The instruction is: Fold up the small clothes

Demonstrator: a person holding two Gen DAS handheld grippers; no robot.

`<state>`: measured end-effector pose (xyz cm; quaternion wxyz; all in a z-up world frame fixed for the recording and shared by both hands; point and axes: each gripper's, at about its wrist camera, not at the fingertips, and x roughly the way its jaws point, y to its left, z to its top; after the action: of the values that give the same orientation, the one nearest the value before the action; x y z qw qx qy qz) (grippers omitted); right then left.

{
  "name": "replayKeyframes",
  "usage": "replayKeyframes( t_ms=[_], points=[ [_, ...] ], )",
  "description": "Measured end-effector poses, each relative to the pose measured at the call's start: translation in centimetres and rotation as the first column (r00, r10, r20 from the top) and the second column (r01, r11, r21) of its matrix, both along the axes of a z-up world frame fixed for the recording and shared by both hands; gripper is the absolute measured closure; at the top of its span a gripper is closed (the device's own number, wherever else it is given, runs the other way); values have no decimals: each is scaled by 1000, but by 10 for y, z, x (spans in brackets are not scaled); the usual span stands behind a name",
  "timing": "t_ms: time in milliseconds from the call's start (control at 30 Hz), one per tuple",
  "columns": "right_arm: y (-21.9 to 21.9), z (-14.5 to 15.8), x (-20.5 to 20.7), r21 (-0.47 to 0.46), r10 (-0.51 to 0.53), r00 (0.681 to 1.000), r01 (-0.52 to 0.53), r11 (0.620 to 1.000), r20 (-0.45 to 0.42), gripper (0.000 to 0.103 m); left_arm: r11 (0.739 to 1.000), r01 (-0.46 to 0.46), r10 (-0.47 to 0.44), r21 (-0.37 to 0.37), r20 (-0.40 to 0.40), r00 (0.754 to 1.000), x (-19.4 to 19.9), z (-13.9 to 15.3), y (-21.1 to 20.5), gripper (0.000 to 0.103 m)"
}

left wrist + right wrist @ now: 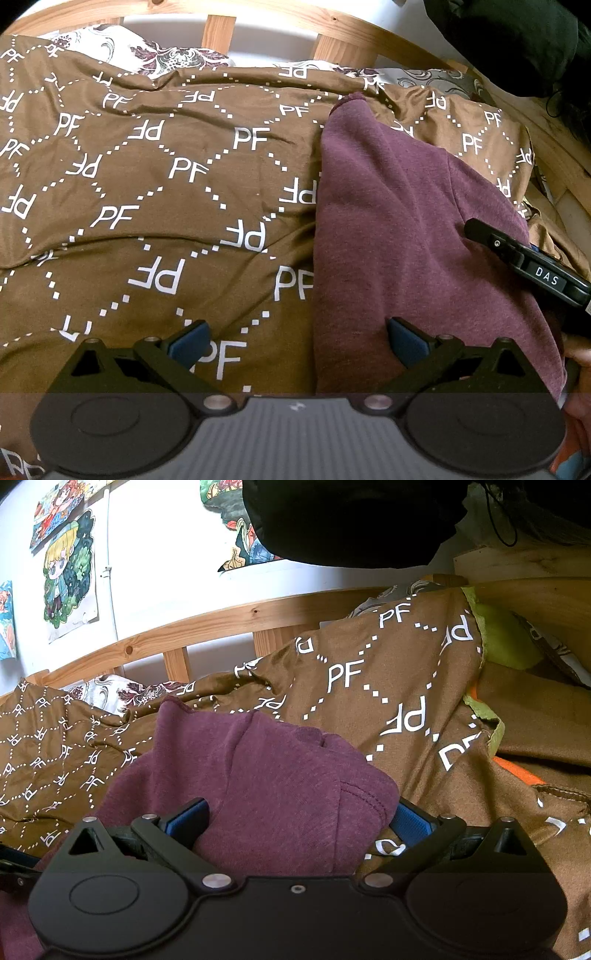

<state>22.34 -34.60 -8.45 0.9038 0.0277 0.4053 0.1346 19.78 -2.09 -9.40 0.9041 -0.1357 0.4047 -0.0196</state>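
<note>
Brown PF bedcover — 1 maroon garment, 2 grippers, jaws wide.

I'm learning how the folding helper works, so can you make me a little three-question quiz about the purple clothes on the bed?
1. True or false: the left gripper is shut on the maroon knit garment.
2. What lies between the blue pads of the right gripper? A) a fold of the maroon knit garment B) a pillow C) nothing
3. Fill in: the brown bedspread under the garment is printed with the white letters ____.

Key
1. False: its jaws stand wide open, one blue pad over the bedspread, the other over the garment's edge.
2. A, though the jaws are open, not yet closed on it.
3. PF
</note>
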Motion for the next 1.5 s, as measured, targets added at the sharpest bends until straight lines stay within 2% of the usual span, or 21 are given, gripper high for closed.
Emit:
replayKeyframes(
  t_ms=[200,367,500,633,733,833,933,1000,1033,1100,1133,1167,1200,1267,1333,1400,1500],
  points=[
    [0,0,0,-1,2,1000,-2,1000,1,1,1000,-3,3,6,5,1000,-3,6,-1,1],
    [-1,0,-1,3,1,1000,-1,1000,0,1,996,75,-74,-46,38,997,-8,10,-4,1],
    [-2,0,-1,13,-1,1000,1,1000,0,1,988,140,-138,-65,24,990,-8,7,-13,1],
    [-3,3,-3,26,-2,1000,2,1000,5,1,988,149,-149,-44,4,989,-5,1,-18,1],
    [-1,6,-6,41,7,1000,-7,999,6,1,988,140,-141,-68,-12,990,-4,-2,-15,0],
    [2,8,-8,44,6,1000,-7,999,8,7,986,147,-149,-74,-24,989,-5,-1,-14,1],
    [0,10,-9,51,-47,999,47,998,9,18,981,161,-168,-109,-53,984,-2,-1,-8,1],
    [-1,12,-9,47,-89,996,89,995,-1,29,977,167,-177,-136,-63,982,-2,0,-5,2],
    [0,13,-8,31,-101,995,101,994,-7,32,975,168,-179,-147,-65,982,-2,0,-3,5],
    [2,14,-10,8,-97,995,97,995,-14,44,972,176,-187,-156,-58,981,-4,2,-3,12],
    [3,15,-12,9,-91,996,91,996,-18,48,970,183,-194,-158,-52,980,-5,3,-3,19],
    [5,16,-13,13,-88,996,88,996,-24,57,967,196,-206,-163,-42,978,-6,4,-4,25],
    [7,17,-15,17,-85,996,86,996,-29,65,960,221,-228,-174,-25,973,-9,6,-5,40],
    [12,22,-20,17,-76,997,77,997,-29,74,959,238,-243,-156,-11,970,-12,10,-7,44],
    [19,31,-27,-1,-63,998,63,998,-7,78,959,247,-250,-138,-9,968,-16,12,-6,53],
    [26,41,-35,-21,-52,999,52,998,15,82,957,244,-247,-154,-3,969,-20,15,-2,59],
    [36,57,-45,-26,-38,999,39,999,39,83,953,259,-259,-157,20,966,-28,21,3,65]
  ],
)
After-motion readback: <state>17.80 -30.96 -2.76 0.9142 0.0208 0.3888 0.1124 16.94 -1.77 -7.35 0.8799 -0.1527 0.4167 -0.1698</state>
